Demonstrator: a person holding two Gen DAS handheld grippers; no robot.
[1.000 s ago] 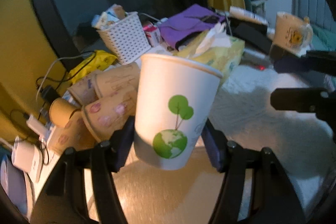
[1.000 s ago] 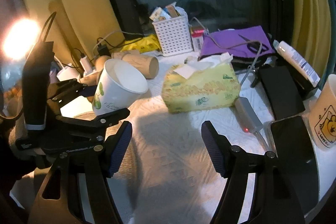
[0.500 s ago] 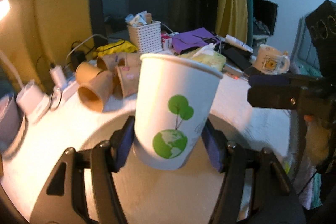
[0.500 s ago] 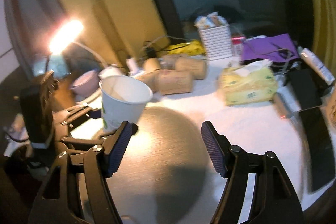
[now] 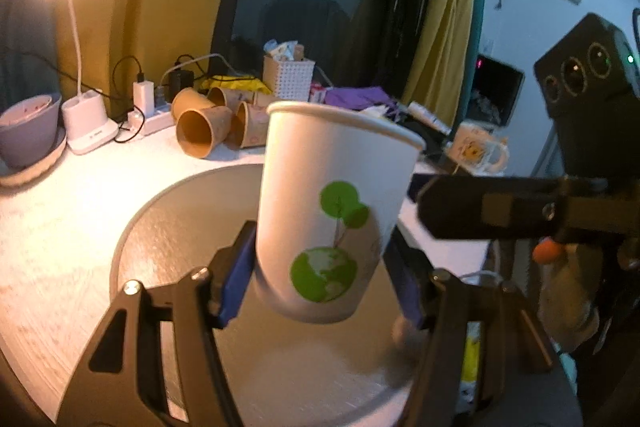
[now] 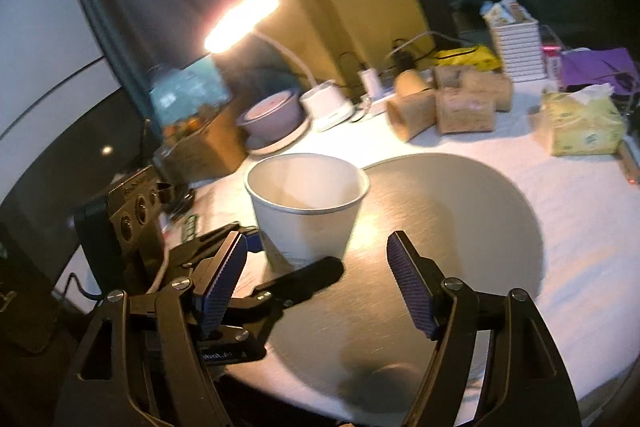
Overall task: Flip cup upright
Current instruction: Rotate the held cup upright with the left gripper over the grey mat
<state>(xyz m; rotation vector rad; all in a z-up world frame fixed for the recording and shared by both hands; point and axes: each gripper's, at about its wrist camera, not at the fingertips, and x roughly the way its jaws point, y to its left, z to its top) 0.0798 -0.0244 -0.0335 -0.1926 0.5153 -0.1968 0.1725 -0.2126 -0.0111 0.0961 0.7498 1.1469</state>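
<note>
A white paper cup (image 5: 332,211) with a green tree-and-globe print sits mouth up, tilted a little, between the blue pads of my left gripper (image 5: 324,279), which is shut on its lower body just above the round grey mat (image 5: 160,227). In the right wrist view the same cup (image 6: 308,203) shows its open mouth, held over the mat (image 6: 460,211). My right gripper (image 6: 320,291) is open and empty, close in front of the cup. In the left wrist view its black body (image 5: 520,207) sits at the right.
Several brown paper cups (image 6: 448,103) lie on their sides at the back. A lit desk lamp (image 6: 240,19), a pink bowl (image 6: 276,115), a white basket (image 6: 516,43), a yellow tissue pack (image 6: 580,123) and a mug (image 5: 476,151) stand around the mat.
Both grippers have swung left and pulled back. The cup stays held, mouth up, in my left gripper and now hangs over the grey mat.
</note>
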